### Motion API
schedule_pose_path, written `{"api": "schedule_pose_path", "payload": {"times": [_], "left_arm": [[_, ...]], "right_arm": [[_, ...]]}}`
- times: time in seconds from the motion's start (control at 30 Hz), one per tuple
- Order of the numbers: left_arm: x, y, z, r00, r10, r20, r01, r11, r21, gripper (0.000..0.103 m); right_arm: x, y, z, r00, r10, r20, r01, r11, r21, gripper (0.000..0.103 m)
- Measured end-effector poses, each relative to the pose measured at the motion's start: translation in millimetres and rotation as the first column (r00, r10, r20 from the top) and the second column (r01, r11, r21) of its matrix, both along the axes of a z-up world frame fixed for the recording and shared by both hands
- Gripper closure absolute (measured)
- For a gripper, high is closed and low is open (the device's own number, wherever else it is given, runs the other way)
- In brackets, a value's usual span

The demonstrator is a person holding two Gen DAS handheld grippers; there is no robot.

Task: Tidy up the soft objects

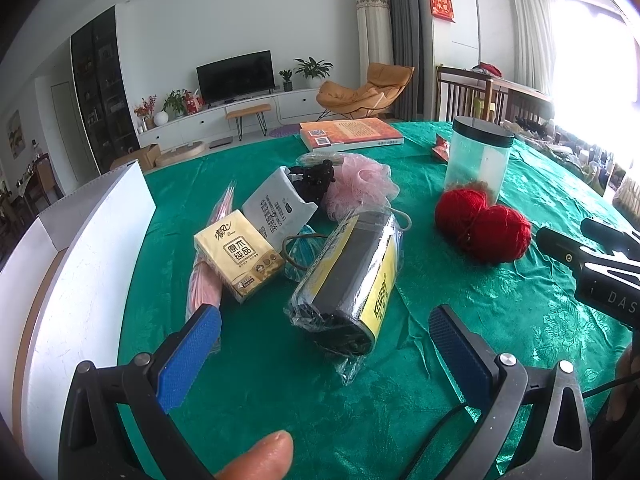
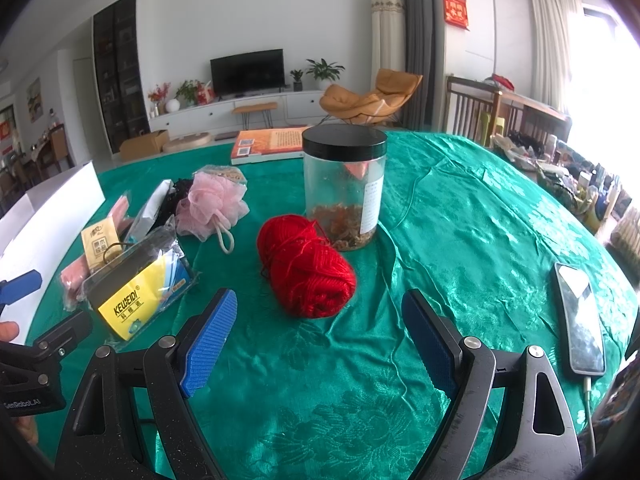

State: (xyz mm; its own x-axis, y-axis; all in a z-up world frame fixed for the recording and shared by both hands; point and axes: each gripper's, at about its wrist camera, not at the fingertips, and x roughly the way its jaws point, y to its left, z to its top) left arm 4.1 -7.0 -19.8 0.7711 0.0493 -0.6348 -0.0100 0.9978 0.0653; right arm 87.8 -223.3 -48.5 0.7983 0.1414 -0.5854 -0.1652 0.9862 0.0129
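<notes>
the jaws of our left gripper stand wide apart with nothing between them, low over the green cloth of the surface. just ahead lies a black and yellow packet in clear wrap. to its left is a yellow tissue pack resting on a pink roll, with a white pouch and a pink bath puff behind. the red yarn sits to the right, touching the front of a clear jar with a black lid. a white box stands at the left edge.

from the right wrist, the jaws of our right gripper are likewise wide apart and empty, framing the red yarn just ahead. the jar stands behind it, and a phone lies at the right.
</notes>
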Motion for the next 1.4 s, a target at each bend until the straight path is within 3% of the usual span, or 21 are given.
{"api": "schedule_pose_path", "payload": {"times": [1.4], "left_arm": [[-1, 4, -15, 0.999, 0.010, -0.052, -0.009, 1.000, 0.019, 0.000]], "right_arm": [[7, -8, -7, 0.999, -0.028, -0.037, 0.029, 0.999, 0.027, 0.016]]}}
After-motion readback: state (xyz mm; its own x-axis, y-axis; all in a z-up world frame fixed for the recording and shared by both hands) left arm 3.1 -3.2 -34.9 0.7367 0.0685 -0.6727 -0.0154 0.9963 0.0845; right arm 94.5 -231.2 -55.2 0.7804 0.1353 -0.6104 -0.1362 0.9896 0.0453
